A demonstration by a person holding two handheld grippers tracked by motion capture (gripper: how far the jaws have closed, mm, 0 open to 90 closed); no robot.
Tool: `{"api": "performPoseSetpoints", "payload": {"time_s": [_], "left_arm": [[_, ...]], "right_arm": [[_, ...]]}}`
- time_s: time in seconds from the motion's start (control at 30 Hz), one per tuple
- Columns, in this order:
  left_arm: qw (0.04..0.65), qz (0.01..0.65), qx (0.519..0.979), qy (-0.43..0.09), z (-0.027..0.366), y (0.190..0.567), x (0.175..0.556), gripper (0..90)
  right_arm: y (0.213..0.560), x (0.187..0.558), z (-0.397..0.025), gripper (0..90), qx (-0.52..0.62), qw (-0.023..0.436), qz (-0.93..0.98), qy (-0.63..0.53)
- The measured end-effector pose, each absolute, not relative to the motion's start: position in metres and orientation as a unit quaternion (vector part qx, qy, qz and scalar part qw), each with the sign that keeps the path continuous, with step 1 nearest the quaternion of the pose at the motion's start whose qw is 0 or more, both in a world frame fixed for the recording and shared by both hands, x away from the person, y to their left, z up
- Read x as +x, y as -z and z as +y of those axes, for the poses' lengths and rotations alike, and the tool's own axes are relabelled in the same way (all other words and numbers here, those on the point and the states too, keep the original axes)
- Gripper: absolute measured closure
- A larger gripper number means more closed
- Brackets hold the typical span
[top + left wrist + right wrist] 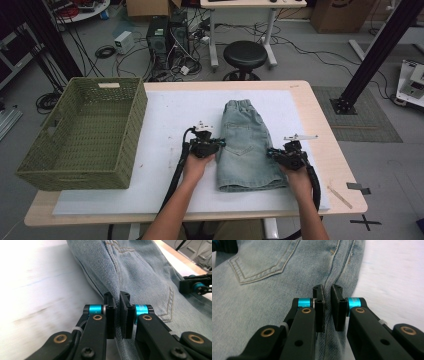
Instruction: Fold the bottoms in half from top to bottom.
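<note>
Light blue denim shorts (247, 145) lie folded lengthwise on the white mat (165, 115), waistband at the far end. My left gripper (220, 143) is at the shorts' left edge, about halfway down. In the left gripper view the denim (140, 272) rises in a fold between the jaws of that gripper (117, 296), which is shut on it. My right gripper (271, 152) is at the shorts' right edge. In the right gripper view its jaws (327, 290) pinch the side seam of the shorts (262, 290). A back pocket faces up.
A green woven basket (127, 145) stands on the table's left end, hollow side up. A thin wooden stick (339, 196) lies near the front right corner. Beyond the far edge are a black stool (245, 55) and floor cables.
</note>
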State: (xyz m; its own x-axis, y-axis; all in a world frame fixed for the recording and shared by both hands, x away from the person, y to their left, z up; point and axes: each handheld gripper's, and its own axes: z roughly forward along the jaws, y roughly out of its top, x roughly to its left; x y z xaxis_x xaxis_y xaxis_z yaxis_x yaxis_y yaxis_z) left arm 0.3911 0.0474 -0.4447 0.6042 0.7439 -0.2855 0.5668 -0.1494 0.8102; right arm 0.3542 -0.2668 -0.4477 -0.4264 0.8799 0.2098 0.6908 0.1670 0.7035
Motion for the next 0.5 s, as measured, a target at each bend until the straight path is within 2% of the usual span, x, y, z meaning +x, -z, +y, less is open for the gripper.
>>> {"api": "performPoseSetpoints", "payload": {"time_s": [0.5], "left_arm": [[0.479,0.473,0.728,-0.131,0.136,0.436,0.382,85.4]], "right_arm": [[0.446,0.367,-0.181,83.6,0.464,0.092,0.791,-0.387]]}}
